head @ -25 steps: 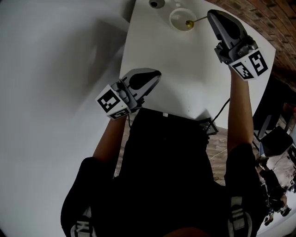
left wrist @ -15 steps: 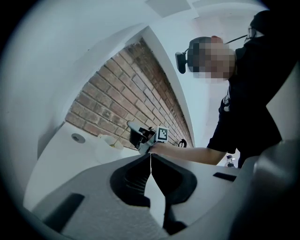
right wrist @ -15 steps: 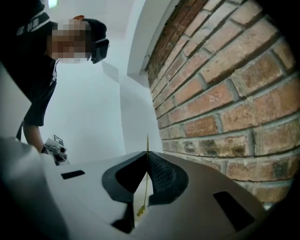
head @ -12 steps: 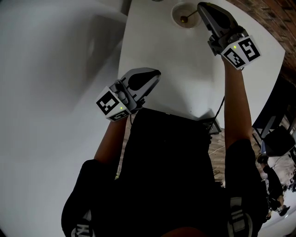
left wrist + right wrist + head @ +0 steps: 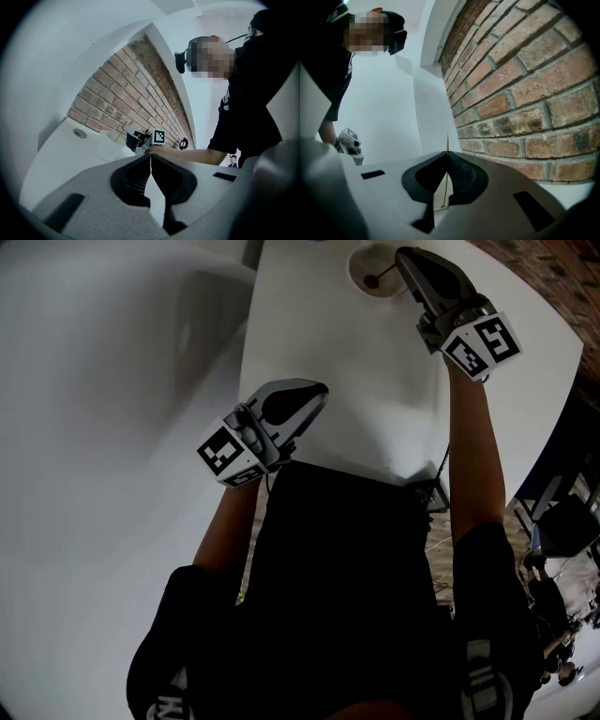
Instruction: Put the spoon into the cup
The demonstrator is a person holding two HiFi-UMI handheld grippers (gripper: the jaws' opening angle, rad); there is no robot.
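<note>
- The right gripper [image 5: 446, 157] has its jaws pinched shut on the thin gold handle of the spoon [image 5: 447, 140]. It hangs over the cup [image 5: 356, 270] at the far end of the table [image 5: 337, 343], and the spoon's bowl appears to sit inside the cup.
- To do this well, lower the spoon until its bowl touches bottom, then open gently so the handle leans on the rim.
- The left gripper [image 5: 314, 390] is closed on nothing, well apart.
- Count: one spoon, one cup, two grippers.

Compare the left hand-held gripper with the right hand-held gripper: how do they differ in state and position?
The left hand-held gripper is shut on nothing; the right hand-held gripper is shut on the spoon. The left is over the near edge of the table; the right is at the cup at the far end. Both have their jaws together.
</note>
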